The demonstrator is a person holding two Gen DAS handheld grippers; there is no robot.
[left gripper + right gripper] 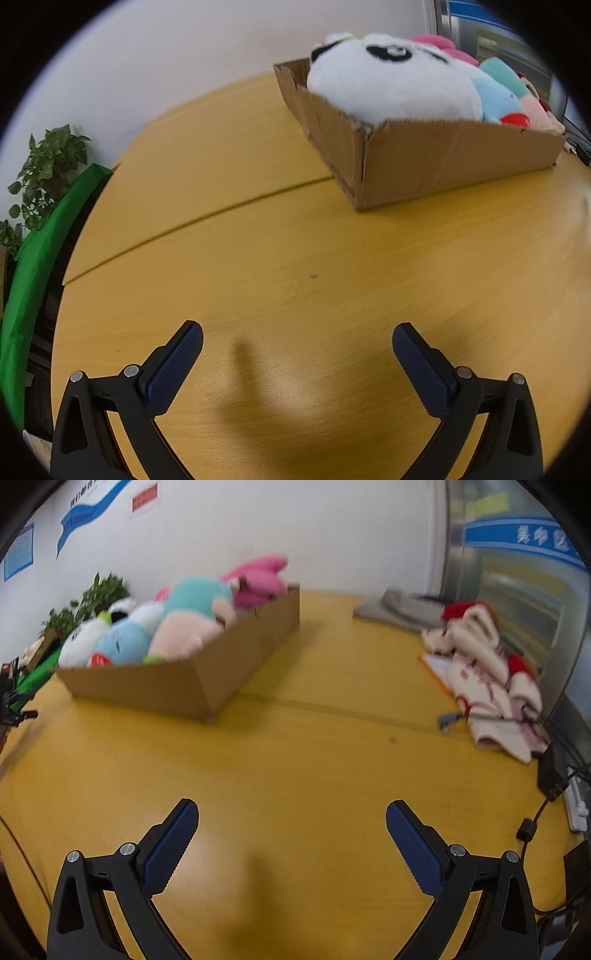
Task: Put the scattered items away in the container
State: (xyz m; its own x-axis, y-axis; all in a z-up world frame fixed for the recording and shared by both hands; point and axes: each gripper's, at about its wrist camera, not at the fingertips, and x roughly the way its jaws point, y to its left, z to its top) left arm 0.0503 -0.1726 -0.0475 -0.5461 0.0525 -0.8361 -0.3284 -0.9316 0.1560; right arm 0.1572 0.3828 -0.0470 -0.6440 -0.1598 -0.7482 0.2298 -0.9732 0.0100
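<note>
Sitting toward the table's (295,768) far edge, the cardboard box (207,672) is already packed with plush toys (177,627), so tidying looks about finished. Left gripper (297,341) and right gripper (291,819) hang spread and empty over bare tabletop. Knitted garment (484,672) at the right edge looks unrelated.

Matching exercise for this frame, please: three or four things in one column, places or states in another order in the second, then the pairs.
1. panda plush
2. pink plush
3. left gripper
4. knitted garment

A. open over bare tabletop
B. far end of the cardboard box, right wrist view
C. on the table outside the box
D. box corner nearest the left wrist camera

Pairs: 1-D, 2-B, 3-A, 4-C
</note>
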